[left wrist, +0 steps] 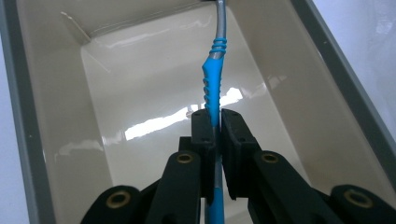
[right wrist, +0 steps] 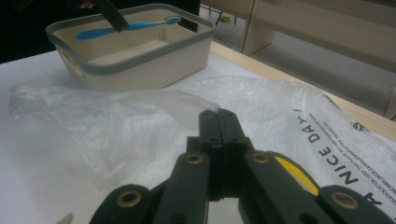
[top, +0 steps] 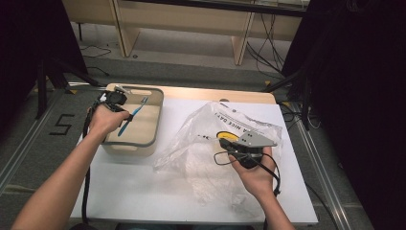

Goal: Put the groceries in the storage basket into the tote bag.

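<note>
A blue toothbrush (top: 139, 109) hangs over the beige bin with a grey rim (top: 159, 115), and my left gripper (top: 128, 116) is shut on its handle. In the left gripper view the jaws (left wrist: 215, 123) clamp the toothbrush (left wrist: 212, 88) above the bin's bare floor (left wrist: 140, 116). My right gripper (top: 221, 142) rests on a clear plastic bag (top: 201, 153) at the table's middle right. In the right gripper view its jaws (right wrist: 218, 119) are shut, and the bag's film (right wrist: 116, 121) rises in a fold to their tips. A yellow item (right wrist: 299, 175) lies inside the bag beside them.
A white sheet (top: 143, 191) covers the wooden table. The bin (right wrist: 140, 65) stands at its far left corner. The toothbrush (right wrist: 135, 26) spans the bin's top there, held by the left gripper (right wrist: 114, 16). Black cables trail from both grippers. Dark stands flank the table.
</note>
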The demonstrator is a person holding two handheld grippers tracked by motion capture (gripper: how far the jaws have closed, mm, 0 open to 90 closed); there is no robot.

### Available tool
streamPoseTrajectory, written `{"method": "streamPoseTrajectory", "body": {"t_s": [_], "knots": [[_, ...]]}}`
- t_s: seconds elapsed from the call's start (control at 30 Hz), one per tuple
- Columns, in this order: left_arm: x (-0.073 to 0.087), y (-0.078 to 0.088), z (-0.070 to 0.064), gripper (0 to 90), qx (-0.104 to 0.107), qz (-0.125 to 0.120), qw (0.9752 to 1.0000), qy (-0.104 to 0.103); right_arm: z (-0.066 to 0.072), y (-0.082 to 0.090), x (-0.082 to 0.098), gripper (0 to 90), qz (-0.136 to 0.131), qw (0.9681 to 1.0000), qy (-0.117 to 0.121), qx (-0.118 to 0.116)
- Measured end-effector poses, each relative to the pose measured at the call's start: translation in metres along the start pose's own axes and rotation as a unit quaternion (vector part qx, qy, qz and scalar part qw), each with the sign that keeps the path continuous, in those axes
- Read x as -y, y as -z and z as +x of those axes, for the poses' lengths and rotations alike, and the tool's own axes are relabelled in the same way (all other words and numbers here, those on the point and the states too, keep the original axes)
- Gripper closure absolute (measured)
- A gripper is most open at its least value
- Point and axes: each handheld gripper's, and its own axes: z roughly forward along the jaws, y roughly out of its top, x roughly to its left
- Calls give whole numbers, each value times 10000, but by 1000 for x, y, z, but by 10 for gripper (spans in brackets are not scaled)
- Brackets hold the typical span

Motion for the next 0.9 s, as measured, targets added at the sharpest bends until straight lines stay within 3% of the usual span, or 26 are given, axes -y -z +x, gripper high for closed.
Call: {"method": "streamPoseTrajectory", "body": {"t_s": [0.53,0.9], "knots": [[9,22,-14,840,255,-297,9991,-184,0,0,0,900,24,10000,-2,-4],[17,32,-26,840,345,-344,9979,-415,0,0,0,900,20,10000,-3,-5]]}}
